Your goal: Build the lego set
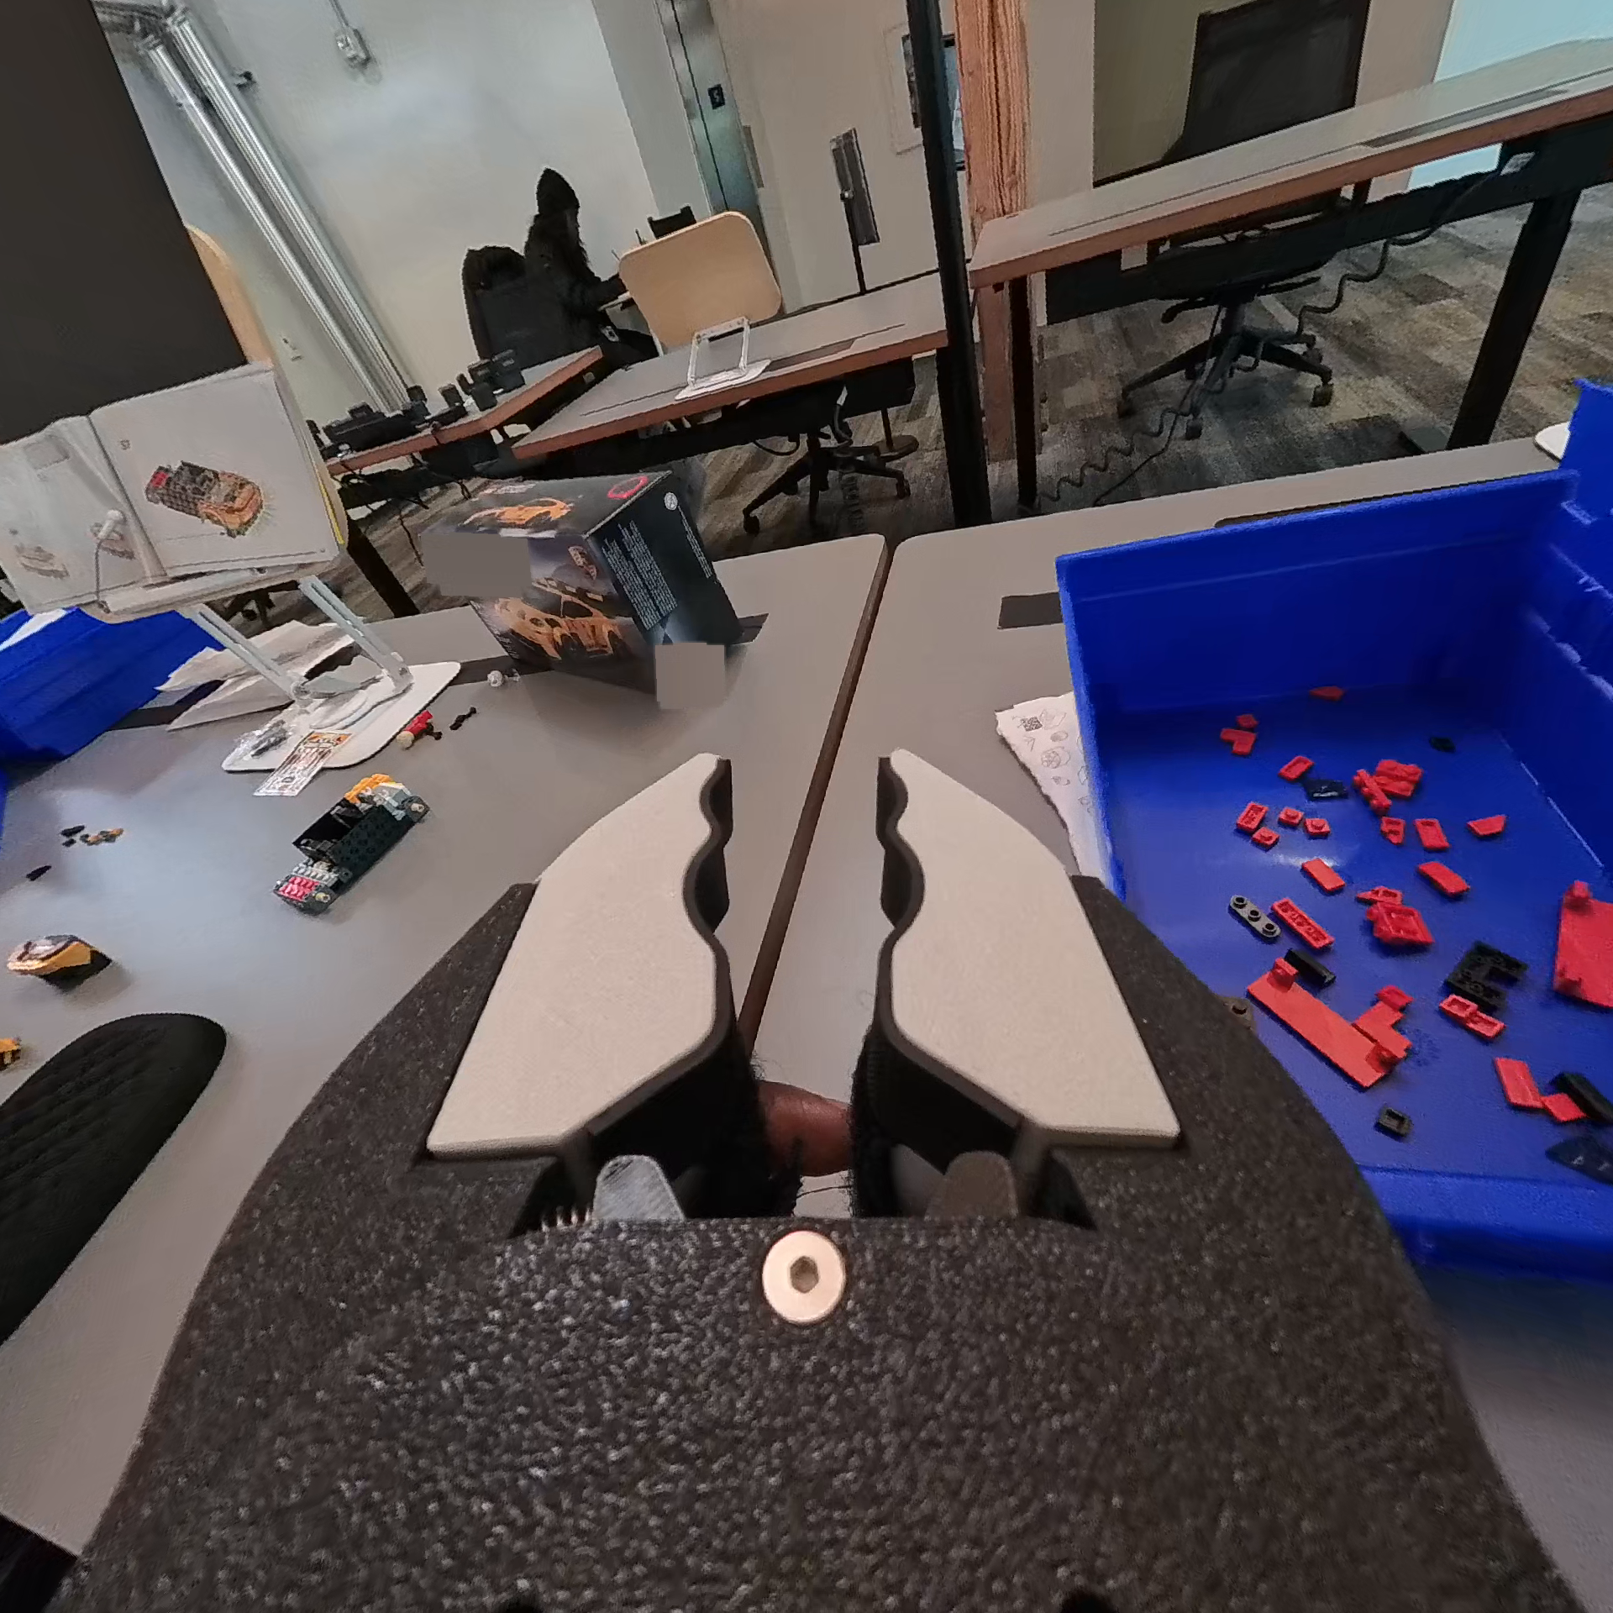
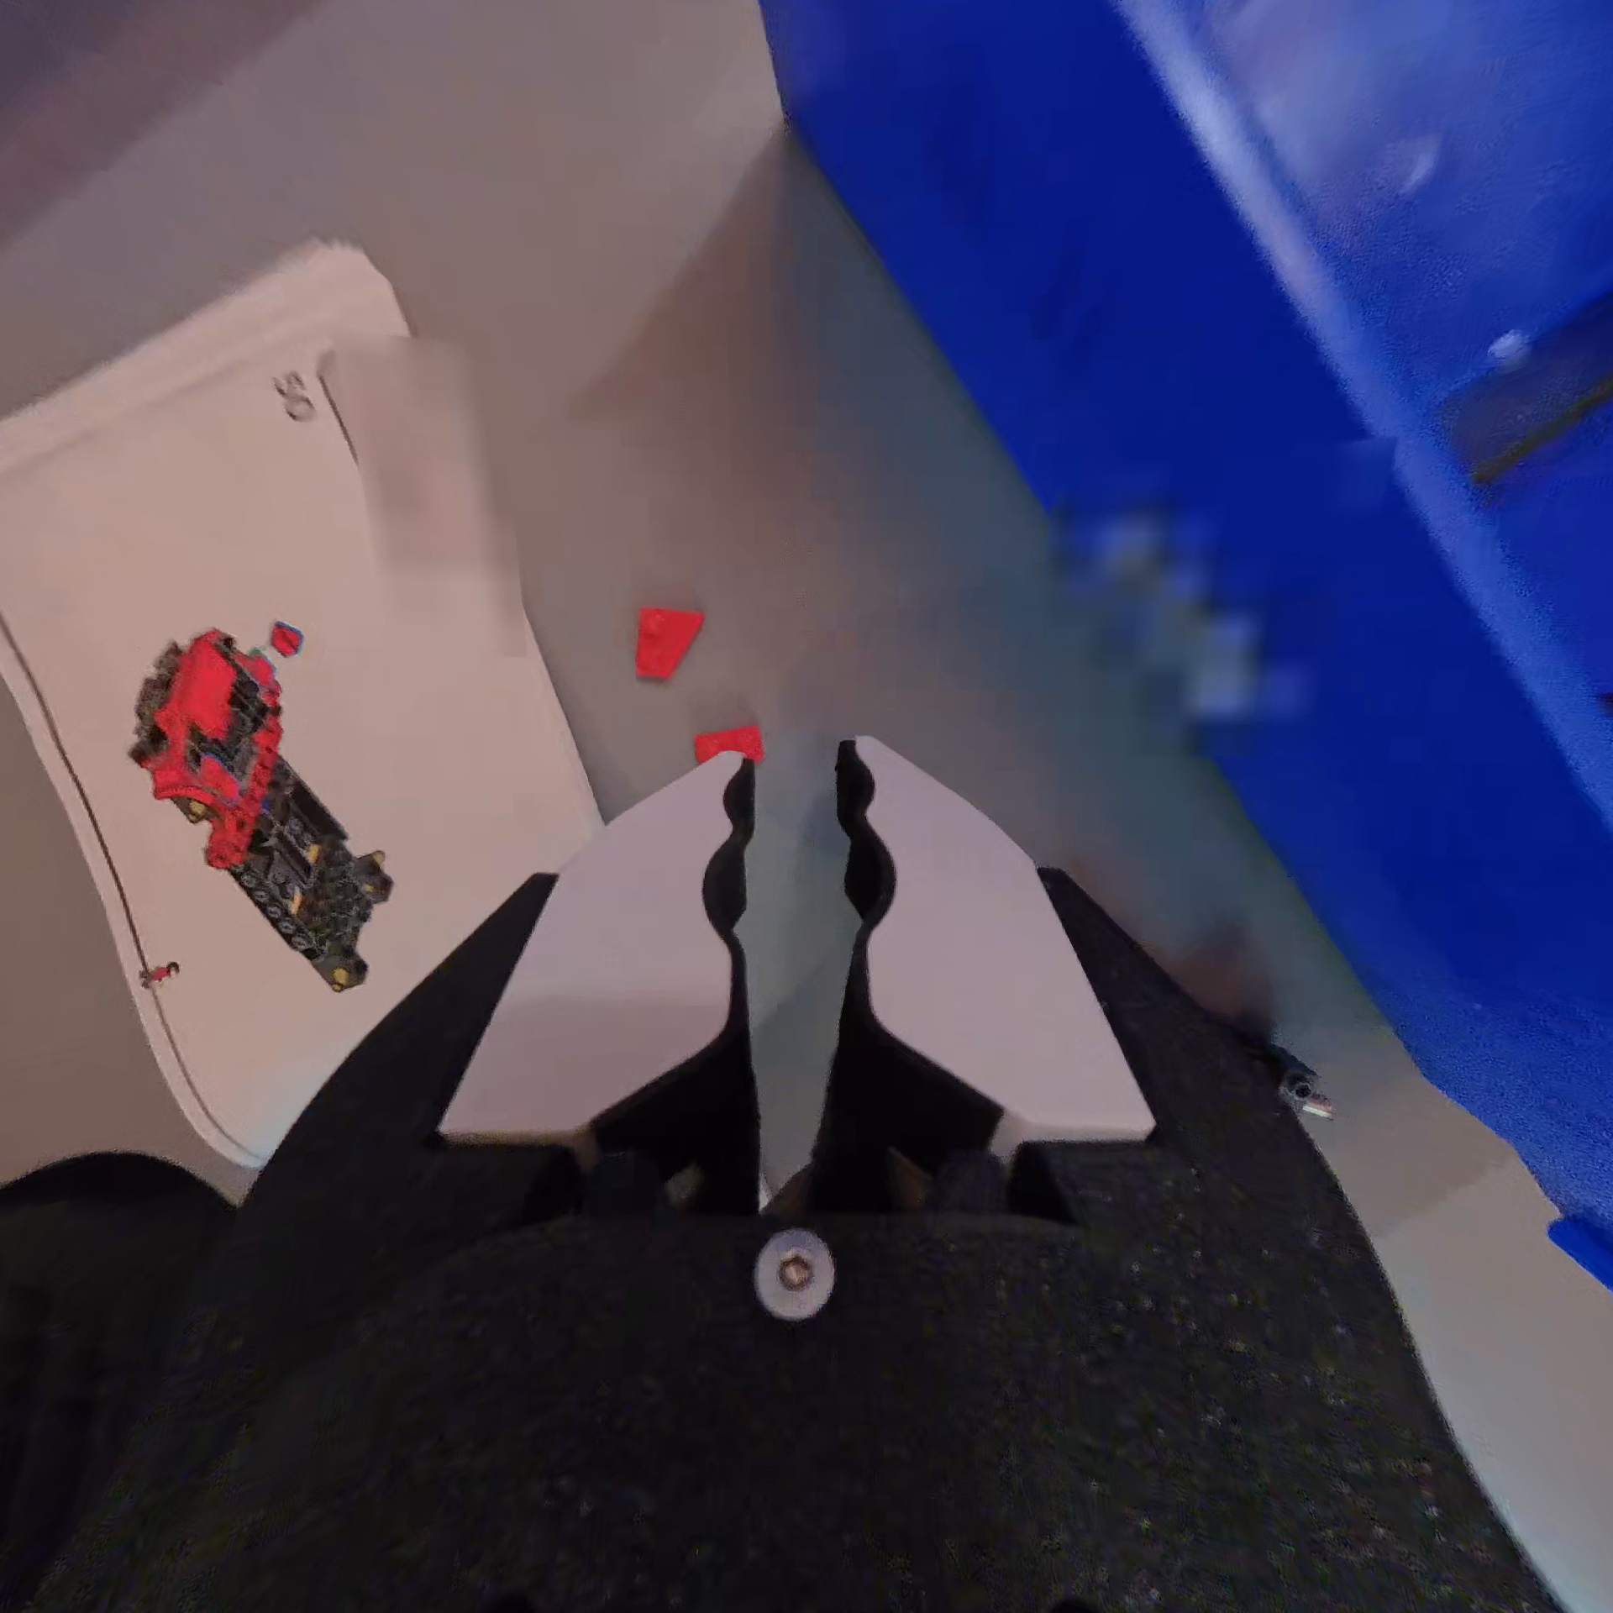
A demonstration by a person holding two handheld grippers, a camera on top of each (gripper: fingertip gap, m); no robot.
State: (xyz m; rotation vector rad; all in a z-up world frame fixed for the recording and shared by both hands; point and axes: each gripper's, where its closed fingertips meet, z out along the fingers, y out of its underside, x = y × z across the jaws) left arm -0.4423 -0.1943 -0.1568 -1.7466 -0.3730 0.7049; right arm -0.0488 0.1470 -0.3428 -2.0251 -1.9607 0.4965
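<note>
My left gripper (image 1: 803, 772) is open and empty above the grey table, over the seam between two tabletops. A blue bin (image 1: 1292, 628) at the right holds several loose red (image 1: 1322, 875) and black pieces. A partly built black model (image 1: 353, 842) with orange and pink parts lies at the left. My right gripper (image 2: 792, 758) is open and empty, low over the table. Two small red pieces lie there: a wedge (image 2: 666, 641) ahead and one (image 2: 729, 744) just beyond the left fingertip. An instruction page (image 2: 262, 698) showing a red and black model lies at the left.
An open instruction book (image 1: 175, 489) on a white stand and the set's box (image 1: 602, 580) stand at the back. Small loose parts (image 1: 57, 960) lie at the far left. A blue bin wall (image 2: 1222, 436) rises close at the right. A person sits at a far desk. Tip to tip, the grippers are about 55 cm apart.
</note>
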